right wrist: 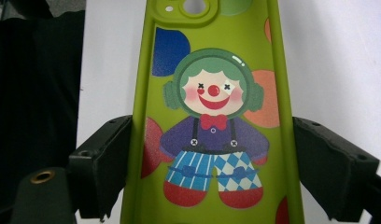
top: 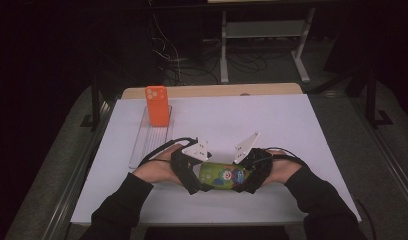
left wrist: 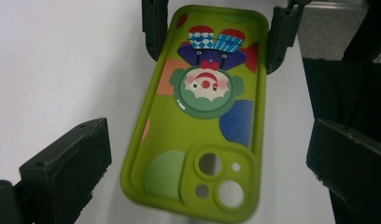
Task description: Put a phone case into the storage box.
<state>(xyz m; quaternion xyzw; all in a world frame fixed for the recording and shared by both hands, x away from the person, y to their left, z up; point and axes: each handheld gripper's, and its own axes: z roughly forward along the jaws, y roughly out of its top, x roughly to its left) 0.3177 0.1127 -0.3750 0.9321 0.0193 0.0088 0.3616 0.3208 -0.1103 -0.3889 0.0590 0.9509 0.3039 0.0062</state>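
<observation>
Both grippers meet over the white table (top: 292, 125), green clown phone case (top: 223, 176) between them. Left gripper (left wrist: 207, 177) view: jaws spread wide of the case. Right gripper (right wrist: 212, 172) view: jaws clamp its edges.

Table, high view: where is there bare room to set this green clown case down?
The white table is bare right of the orange phone to its right edge, and along the near edge below both hands. It is crowded on the left, where the phone stands on a clear tray, and mid-front, where the left gripper and right gripper meet around the green case.
</observation>
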